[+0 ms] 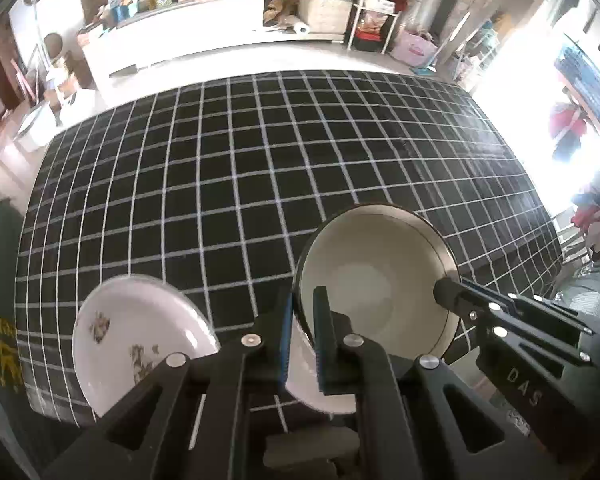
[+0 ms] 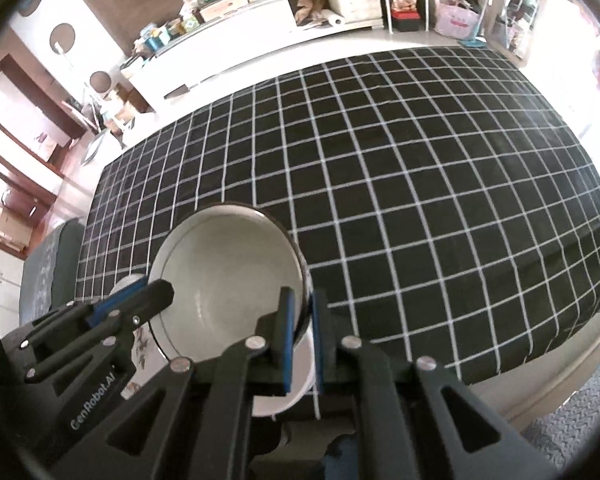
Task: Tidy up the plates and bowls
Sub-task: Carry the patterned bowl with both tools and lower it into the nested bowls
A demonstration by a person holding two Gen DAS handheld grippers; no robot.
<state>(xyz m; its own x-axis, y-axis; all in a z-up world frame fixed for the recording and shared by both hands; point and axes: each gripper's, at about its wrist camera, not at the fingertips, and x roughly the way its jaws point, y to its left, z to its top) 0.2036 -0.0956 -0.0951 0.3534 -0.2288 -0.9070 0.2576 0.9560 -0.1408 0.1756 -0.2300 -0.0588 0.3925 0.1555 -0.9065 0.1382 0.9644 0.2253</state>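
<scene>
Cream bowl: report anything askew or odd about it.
The cream bowl is tilted and lifted off the checked tablecloth, its rim pinched by the left gripper and right gripper. No chips or spills show.

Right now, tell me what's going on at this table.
A person is working with two handheld grippers. The left gripper and right gripper are each shut on opposite sides of the rim of a cream bowl, holding it above the checked tablecloth. A floral plate lies beside it, with a white dish underneath.
</scene>
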